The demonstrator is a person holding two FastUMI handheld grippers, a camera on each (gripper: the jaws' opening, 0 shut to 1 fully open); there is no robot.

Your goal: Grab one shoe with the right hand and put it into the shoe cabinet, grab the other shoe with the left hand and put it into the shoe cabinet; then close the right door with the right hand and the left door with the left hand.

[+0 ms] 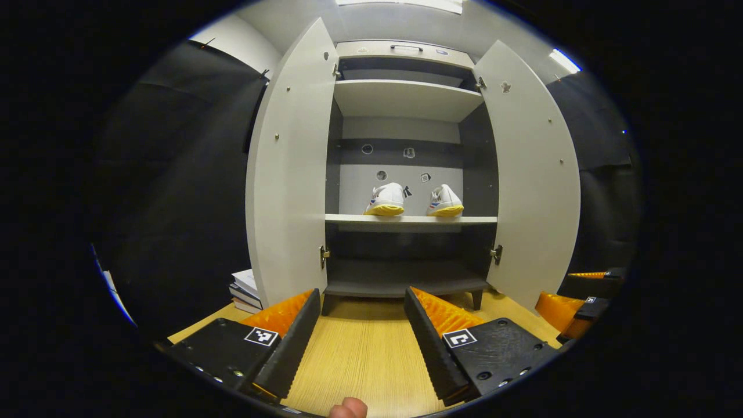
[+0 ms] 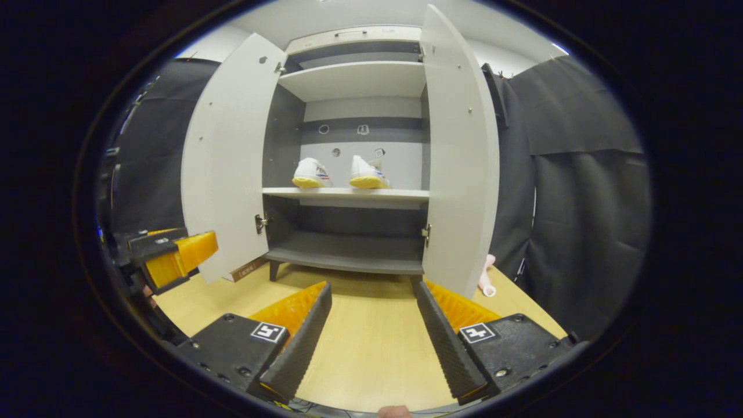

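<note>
Inspector A: The shoe cabinet (image 1: 406, 168) is recorded standing on the wooden table (image 1: 365, 354), with the left door (image 1: 287, 174) and the right door (image 1: 537, 174) both swung wide open. Both shoes are noted on the middle shelf (image 1: 411, 219), so the placing stage is judged complete and door closing is taken as the step in hand.

Inspector B: Agreed. The right door (image 2: 461, 157) is to be closed first. It is advised that its outer face be pushed near the free edge, away from the hinges, and that the push be carried round the arc until the panel seats flush.

Inspector A: Jaw condition?

Inspector B: The left gripper (image 1: 363, 328) is seen with fingers spread wide and nothing held. The right gripper (image 2: 372, 325) is likewise wide apart and unloaded.

Inspector A: Shoe orientation?

Inspector B: The left shoe (image 1: 385, 200) and the right shoe (image 1: 445, 201) are set side by side, apart, soles down. Heels are judged to face outward, toes toward the back panel; the long axes therefore run front to back.
</note>
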